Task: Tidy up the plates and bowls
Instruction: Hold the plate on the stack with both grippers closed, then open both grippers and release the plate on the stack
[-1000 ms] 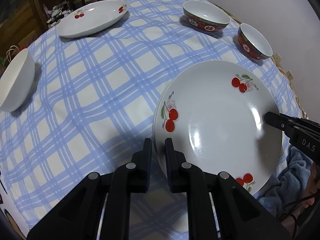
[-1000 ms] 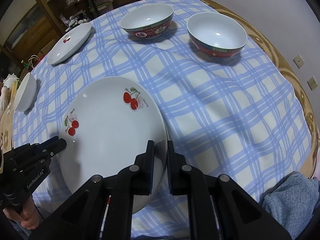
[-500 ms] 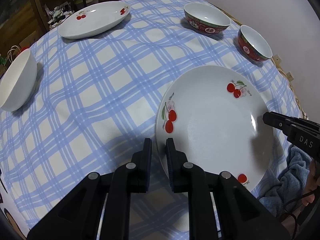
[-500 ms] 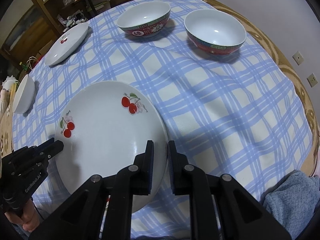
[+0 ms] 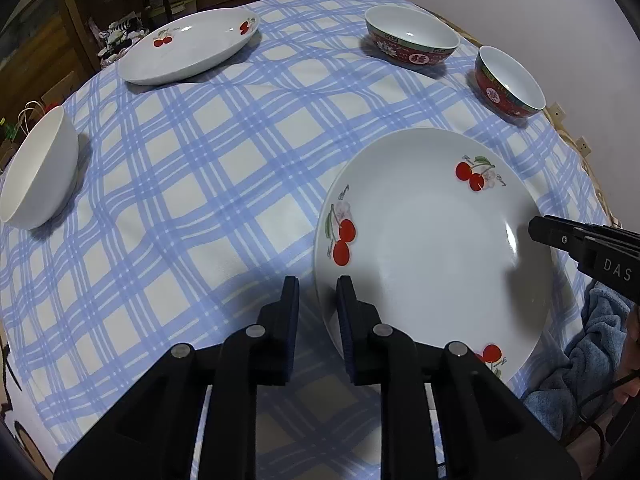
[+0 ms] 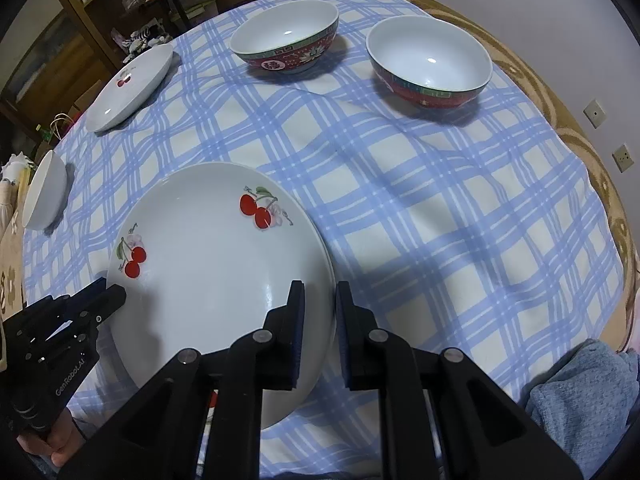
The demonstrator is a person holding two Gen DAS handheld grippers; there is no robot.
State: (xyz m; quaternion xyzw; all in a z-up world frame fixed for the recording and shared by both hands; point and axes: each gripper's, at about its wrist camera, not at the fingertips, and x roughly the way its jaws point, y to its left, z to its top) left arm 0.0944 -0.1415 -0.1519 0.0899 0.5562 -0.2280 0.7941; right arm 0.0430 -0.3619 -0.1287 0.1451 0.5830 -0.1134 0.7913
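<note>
Glossy round cherry-print plate point(image 5: 432, 240) lies on the blue-checked tablecloth point(image 5: 200, 184), nearest the camera. The left gripper point(image 5: 318, 292) and right gripper point(image 6: 320, 298) point steeply down, straddling opposite rims; the left's jaws have just been opening, and neither gripper's pads pinch the rim. Beyond the plate: a second plate point(image 5: 188, 46), two red bowls point(image 6: 286, 38) and a white bowl point(image 5: 38, 168).

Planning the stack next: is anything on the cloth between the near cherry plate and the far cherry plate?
Nothing visible. Only bare checked tablecloth lies between the near cherry plate and the far cherry plate; the white bowl sits off to the side.
</note>
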